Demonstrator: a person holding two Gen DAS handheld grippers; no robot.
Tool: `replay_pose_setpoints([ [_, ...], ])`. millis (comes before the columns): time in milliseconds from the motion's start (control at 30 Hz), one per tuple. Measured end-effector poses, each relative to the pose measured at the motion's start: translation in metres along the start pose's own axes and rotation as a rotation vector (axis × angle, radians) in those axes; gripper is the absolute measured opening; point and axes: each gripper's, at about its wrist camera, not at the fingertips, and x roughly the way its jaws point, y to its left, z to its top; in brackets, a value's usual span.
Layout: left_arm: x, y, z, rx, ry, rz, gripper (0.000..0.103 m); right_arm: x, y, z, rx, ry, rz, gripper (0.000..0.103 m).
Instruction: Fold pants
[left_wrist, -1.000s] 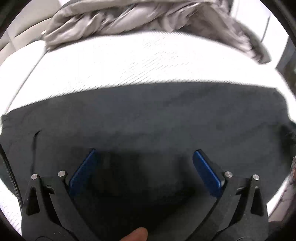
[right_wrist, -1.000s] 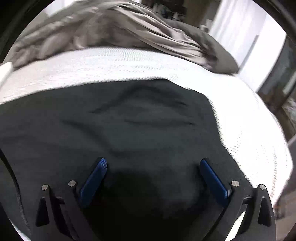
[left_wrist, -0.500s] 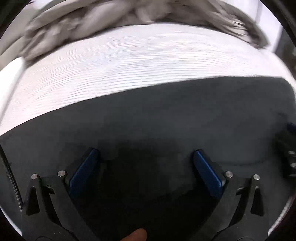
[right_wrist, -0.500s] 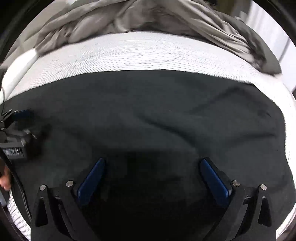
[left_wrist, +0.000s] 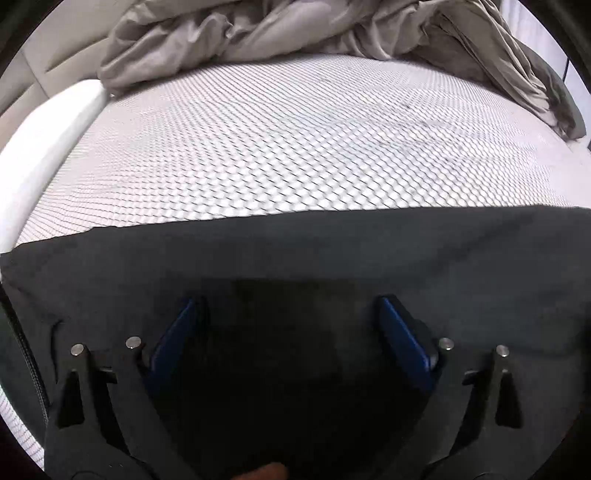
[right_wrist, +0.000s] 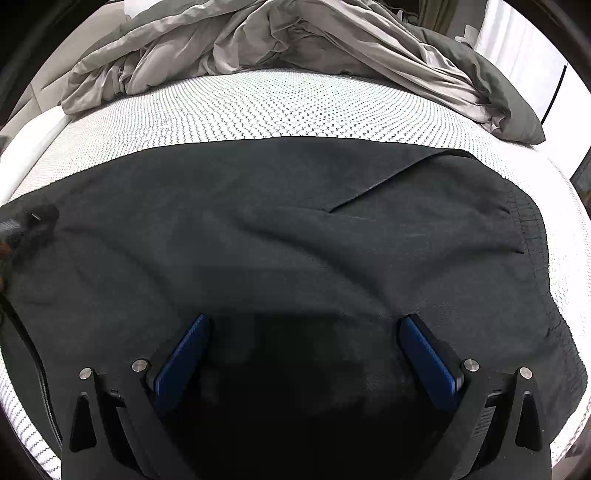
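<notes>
Both open grippers, left gripper (left_wrist: 288, 332) and right gripper (right_wrist: 303, 350), hover over dark pants (right_wrist: 295, 229).

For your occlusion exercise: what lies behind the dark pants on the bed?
Behind the dark pants: patterned white mattress, then a rumpled grey duvet. Whatever lies under the duvet is hidden.

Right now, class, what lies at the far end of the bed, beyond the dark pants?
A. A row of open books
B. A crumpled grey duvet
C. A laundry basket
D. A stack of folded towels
B: a crumpled grey duvet is bunched up at the far end of the white patterned mattress, past the far edge of the dark pants; no towels, books or basket show.
</notes>
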Motion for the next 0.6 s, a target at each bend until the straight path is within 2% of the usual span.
replay_pose_setpoints([
  [33,-0.004,0.005,-0.001,-0.007,-0.008,0.025,0.084,-0.001,-0.001,-0.001,-0.003,-0.003,0.004,0.102],
  [100,-0.001,0.029,0.004,-0.002,-0.036,0.119,0.083,0.0,-0.001,-0.002,-0.009,-0.002,0.006,0.102],
  [200,-0.002,0.068,-0.001,-0.041,-0.042,0.215,0.075,0.001,0.0,-0.003,-0.016,0.0,-0.004,0.102],
  [267,-0.016,0.092,-0.013,-0.115,-0.041,0.109,0.055,0.001,0.0,-0.002,-0.018,0.001,-0.007,0.102],
  [333,-0.039,0.106,-0.021,-0.166,-0.062,-0.047,0.053,0.0,-0.002,-0.002,-0.012,0.005,0.001,0.102],
  [400,-0.064,0.102,-0.036,-0.154,-0.105,-0.181,0.053,-0.005,-0.002,-0.001,-0.003,0.005,0.01,0.103],
  [433,-0.072,0.095,-0.048,-0.127,-0.112,-0.22,0.053,-0.008,-0.001,-0.001,0.002,0.003,0.022,0.103],
  [500,-0.075,0.07,-0.063,-0.018,-0.09,-0.27,0.053,-0.019,0.005,-0.002,0.001,-0.014,0.079,0.103],
  [533,-0.069,0.059,-0.07,0.038,-0.061,-0.256,0.053,-0.022,0.01,-0.002,-0.007,-0.022,0.1,0.103],
  [600,-0.059,0.045,-0.088,0.116,-0.019,-0.181,0.053,-0.025,0.027,-0.004,-0.056,-0.019,0.127,0.103],
])
